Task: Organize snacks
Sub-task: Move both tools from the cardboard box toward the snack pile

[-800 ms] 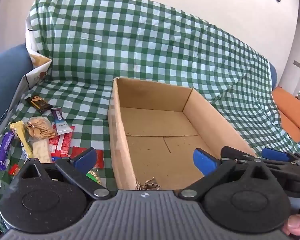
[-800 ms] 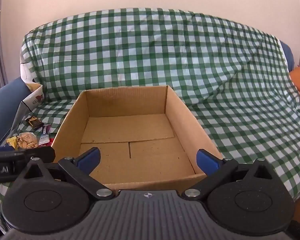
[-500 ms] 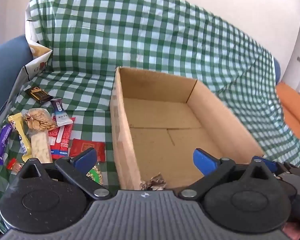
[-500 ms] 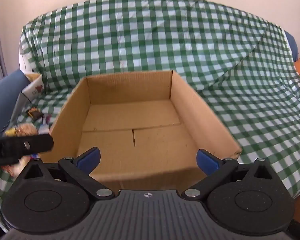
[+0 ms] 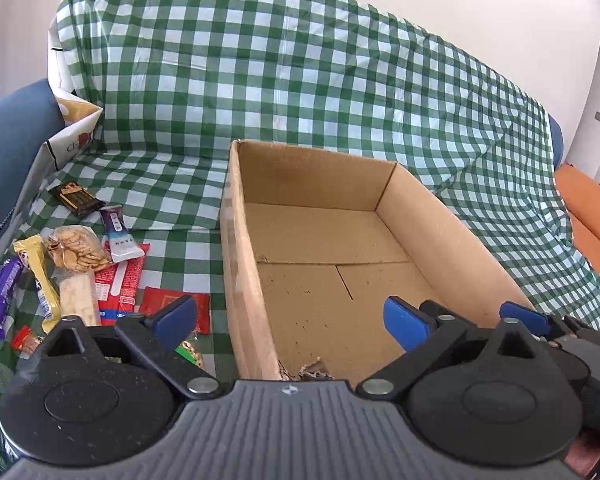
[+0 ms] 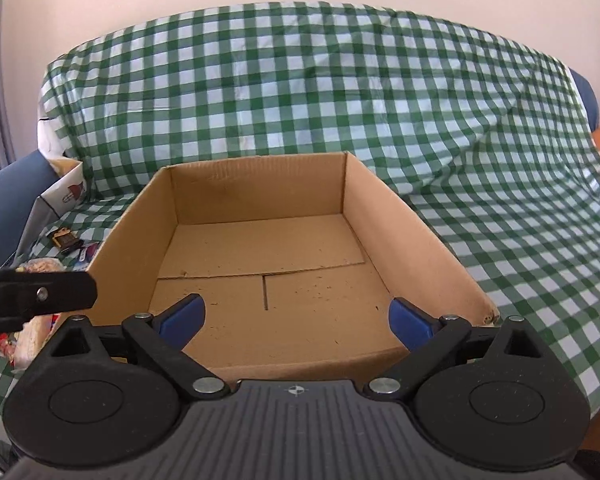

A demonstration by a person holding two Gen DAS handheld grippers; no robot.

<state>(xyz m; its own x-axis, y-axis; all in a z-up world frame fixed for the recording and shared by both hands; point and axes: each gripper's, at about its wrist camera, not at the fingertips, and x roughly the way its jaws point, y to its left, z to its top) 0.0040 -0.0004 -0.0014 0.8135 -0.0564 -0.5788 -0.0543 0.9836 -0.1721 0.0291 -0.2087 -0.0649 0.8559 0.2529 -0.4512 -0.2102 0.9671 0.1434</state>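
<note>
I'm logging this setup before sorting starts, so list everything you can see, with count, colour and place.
cardboard box: one, brown, nothing inside, centre of the cloth
checked cloth: one, green and white, draped over the sofa
snack packets: about ten, mixed colours, scattered left of the box
paper bag: one, white, far left
orange cushion: one, far right
left tool: one, black with blue pads, open, holding nothing
right tool: one, same colours, open, holding nothing

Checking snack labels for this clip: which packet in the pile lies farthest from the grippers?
The dark brown packet, alone at the pile's far end beside the paper bag; the other snacks lie nearer the camera.
</note>
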